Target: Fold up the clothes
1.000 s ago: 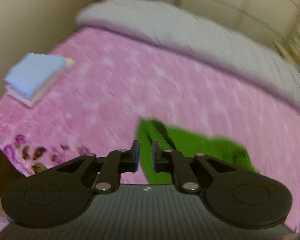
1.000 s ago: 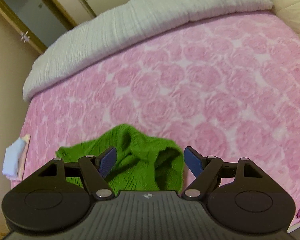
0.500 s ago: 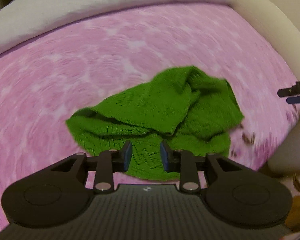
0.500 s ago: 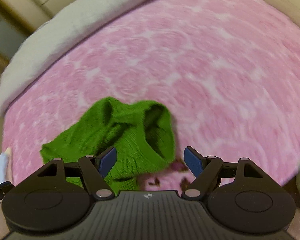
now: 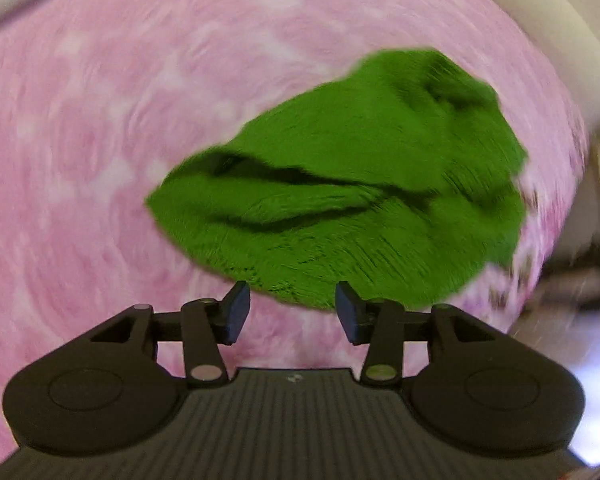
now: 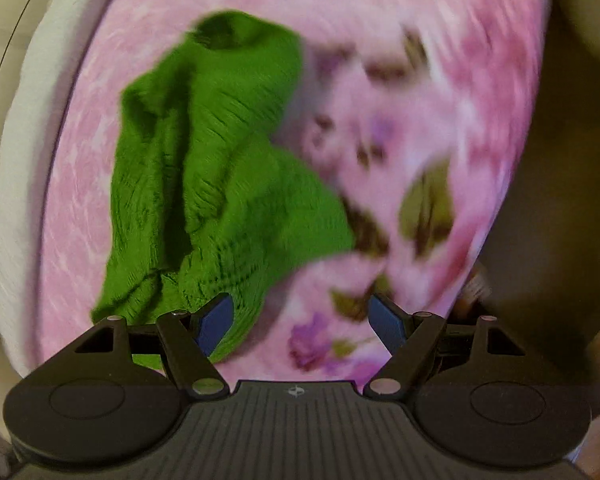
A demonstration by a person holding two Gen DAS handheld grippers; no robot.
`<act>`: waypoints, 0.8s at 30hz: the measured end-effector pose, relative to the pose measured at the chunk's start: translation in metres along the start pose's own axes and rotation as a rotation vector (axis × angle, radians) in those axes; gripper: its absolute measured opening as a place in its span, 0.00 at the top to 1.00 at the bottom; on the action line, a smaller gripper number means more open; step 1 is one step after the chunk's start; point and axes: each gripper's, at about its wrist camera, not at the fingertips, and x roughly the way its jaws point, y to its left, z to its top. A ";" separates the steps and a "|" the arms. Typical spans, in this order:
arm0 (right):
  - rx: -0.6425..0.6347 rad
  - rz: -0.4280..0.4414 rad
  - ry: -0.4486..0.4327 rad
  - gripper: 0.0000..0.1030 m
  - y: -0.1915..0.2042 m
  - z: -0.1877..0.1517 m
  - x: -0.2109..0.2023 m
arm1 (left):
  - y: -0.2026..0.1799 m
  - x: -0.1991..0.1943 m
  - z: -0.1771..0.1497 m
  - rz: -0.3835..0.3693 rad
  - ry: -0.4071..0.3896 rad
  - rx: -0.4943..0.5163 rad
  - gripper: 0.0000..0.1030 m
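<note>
Motion blur smears the pink bedspread point(image 6: 420, 80) and green sweater's point(image 5: 360, 184) knit.

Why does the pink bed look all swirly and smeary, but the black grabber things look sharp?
Left wrist view: the pink bedspread and green sweater smear from motion blur, while the left gripper, fixed to the camera, stays crisp. Right wrist view: the same, with the flower print smeared and the right gripper sharp. The fisheye lens curves the edges.

Both wrist views look down, close, sharing the green garment point(image 5: 340, 184) on the pink bedspread point(image 5: 100, 120)
</note>
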 end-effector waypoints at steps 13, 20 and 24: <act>0.386 0.182 -0.230 0.14 -0.066 -0.010 0.066 | 0.104 0.083 0.017 -0.094 -0.127 -0.445 0.48; 0.288 0.182 -0.260 0.44 -0.047 -0.009 0.067 | 0.101 0.100 0.015 -0.154 -0.133 -0.511 0.56; 0.345 0.221 -0.265 0.38 -0.048 -0.004 0.081 | 0.106 0.108 0.018 -0.193 -0.149 -0.571 0.54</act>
